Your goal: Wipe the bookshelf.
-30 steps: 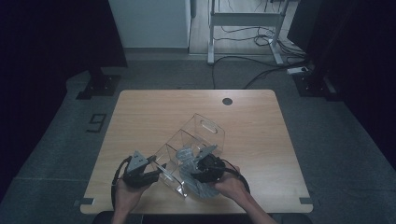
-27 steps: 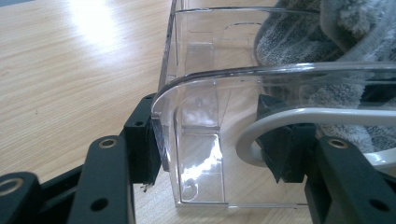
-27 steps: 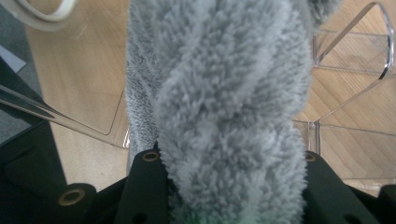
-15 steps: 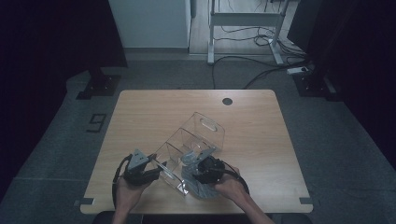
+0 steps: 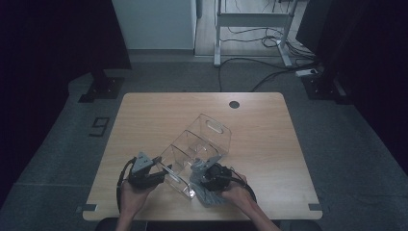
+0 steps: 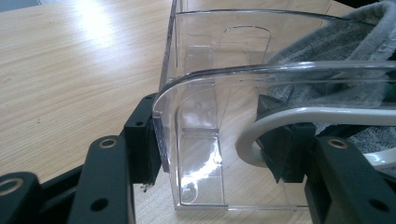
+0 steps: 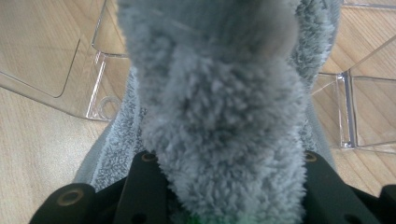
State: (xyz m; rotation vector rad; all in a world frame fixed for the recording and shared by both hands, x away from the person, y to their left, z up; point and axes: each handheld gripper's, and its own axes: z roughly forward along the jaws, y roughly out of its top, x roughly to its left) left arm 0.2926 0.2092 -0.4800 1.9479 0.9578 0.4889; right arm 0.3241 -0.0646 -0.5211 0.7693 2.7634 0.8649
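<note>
Left gripper (image 6: 219,154): clamped on clear bin (image 6: 224,93) wall. Right gripper (image 5: 214,177): clutching grey towel (image 7: 219,116) beside it. Risk: wiping pressure tips bin on counter (image 5: 144,120); smooth wall slips free.

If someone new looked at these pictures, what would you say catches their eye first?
Probably the clear plastic organiser bin, lying tilted on the near half of the wooden table. The left hand-held gripper clamps the bin's near corner wall. The right hand-held gripper holds a fluffy grey cloth bunched between its jaws, right at the bin's edge.
</note>
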